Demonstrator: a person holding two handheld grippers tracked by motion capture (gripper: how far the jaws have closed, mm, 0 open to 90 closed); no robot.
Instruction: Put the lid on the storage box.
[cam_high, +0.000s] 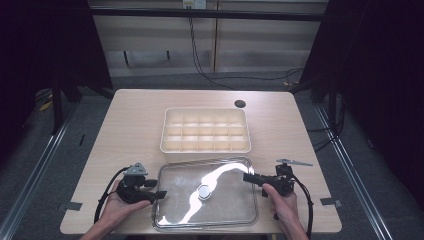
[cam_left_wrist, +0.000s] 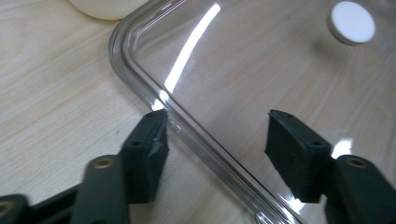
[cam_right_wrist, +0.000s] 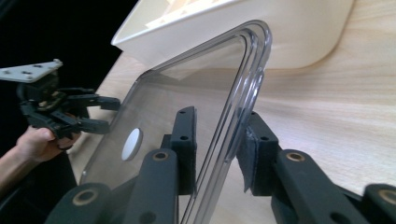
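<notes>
Clear, glossy rectangular lid (cam_high: 207, 194) with a round white knob (cam_high: 204, 192) lies at the desk's (cam_high: 130, 125) six o'clock. Left gripper's (cam_left_wrist: 217, 140) fingers spread astride its rim; right gripper's (cam_right_wrist: 219, 149) fingers straddle its edge, grip unclear.

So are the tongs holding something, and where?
The right tongs pinch the clear lid by its right rim. The left tongs straddle its left rim, open, not gripping.

Dim surroundings, overhead glare on clear lid (cam_high: 205, 192)
</notes>
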